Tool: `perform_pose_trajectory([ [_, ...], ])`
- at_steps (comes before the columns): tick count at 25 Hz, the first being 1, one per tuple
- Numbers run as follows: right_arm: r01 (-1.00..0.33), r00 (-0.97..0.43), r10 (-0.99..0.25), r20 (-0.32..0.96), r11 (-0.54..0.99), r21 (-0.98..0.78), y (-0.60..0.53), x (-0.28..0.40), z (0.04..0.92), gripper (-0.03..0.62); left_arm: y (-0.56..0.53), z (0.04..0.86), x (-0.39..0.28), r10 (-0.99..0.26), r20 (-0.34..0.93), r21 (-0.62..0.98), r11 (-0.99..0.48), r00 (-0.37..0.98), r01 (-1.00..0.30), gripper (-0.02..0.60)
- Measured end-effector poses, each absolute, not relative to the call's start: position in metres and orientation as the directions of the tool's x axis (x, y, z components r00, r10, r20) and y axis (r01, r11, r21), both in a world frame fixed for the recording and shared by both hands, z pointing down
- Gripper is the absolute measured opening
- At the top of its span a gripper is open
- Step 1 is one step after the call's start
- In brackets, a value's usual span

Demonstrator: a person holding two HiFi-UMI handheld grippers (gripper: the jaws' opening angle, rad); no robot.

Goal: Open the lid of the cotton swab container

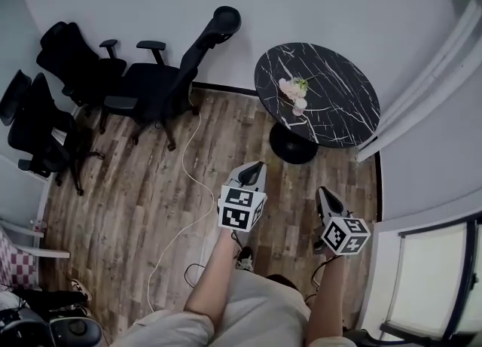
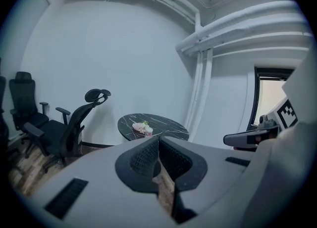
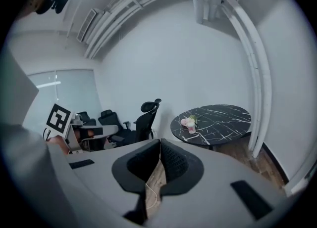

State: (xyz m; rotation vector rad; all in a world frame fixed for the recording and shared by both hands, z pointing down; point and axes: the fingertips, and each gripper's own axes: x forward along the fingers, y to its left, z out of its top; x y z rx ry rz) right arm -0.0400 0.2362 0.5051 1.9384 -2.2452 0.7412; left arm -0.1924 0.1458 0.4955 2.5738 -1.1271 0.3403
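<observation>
Sitting well beyond left tool (image 1: 256,166): container (image 1: 299,108).

The left gripper (image 1: 257,165) is held out in front of the body with its tips pointing forward. Its jaws are pressed together and empty. The right gripper (image 1: 322,190) is held beside it, apart from it and slightly nearer the body, with its jaws also closed and empty. The left forearm (image 1: 213,278) and right forearm (image 1: 327,304) are bare and extend forward.
</observation>
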Motion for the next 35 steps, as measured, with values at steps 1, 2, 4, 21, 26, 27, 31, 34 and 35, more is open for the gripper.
perform_pose_trajectory([
  [1,-0.945,-0.182,-0.918,0.353,0.064,-0.321,0.227,-0.04,0.505,0.035,0.138,0.496,-0.195,-0.671,0.339,0.182,-0.641,0.659,-0.746,0.021],
  [2,-0.939,-0.163,-0.925,0.343,0.038,-0.343,0.22,-0.038,0.505,0.035,0.131,0.496,-0.198,-0.673,0.343,0.181,-0.637,0.655,-0.749,0.021],
  [4,-0.923,-0.138,-0.932,0.334,-0.002,-0.386,0.208,-0.032,0.506,0.035,0.119,0.497,-0.201,-0.677,0.349,0.183,-0.628,0.647,-0.756,0.021],
  [21,-0.82,-0.188,-0.932,0.311,-0.025,-0.572,0.095,0.012,0.524,0.034,0.033,0.518,-0.156,-0.675,0.37,0.167,-0.628,0.639,-0.76,0.021],
  [26,-0.809,-0.183,-0.924,0.335,-0.052,-0.586,0.051,0.042,0.536,0.034,-0.006,0.514,-0.131,-0.682,0.361,0.115,-0.645,0.636,-0.756,0.021],
  [27,-0.807,-0.185,-0.922,0.34,-0.055,-0.589,0.041,0.049,0.537,0.034,-0.016,0.515,-0.124,-0.684,0.362,0.101,-0.646,0.633,-0.756,0.021],
  [31,-0.8,-0.165,-0.932,0.323,-0.066,-0.596,-0.001,0.09,0.529,0.034,-0.047,0.521,-0.088,-0.686,0.366,0.05,-0.66,0.629,-0.749,0.02],
  [34,-0.826,-0.152,-0.933,0.327,-0.062,-0.56,-0.033,0.116,0.526,0.034,-0.068,0.521,-0.058,-0.668,0.355,0.015,-0.696,0.655,-0.718,0.02],
  [35,-0.835,-0.152,-0.932,0.327,-0.056,-0.548,-0.043,0.122,0.527,0.034,-0.077,0.519,-0.049,-0.666,0.348,0.0,-0.704,0.66,-0.71,0.021],
])
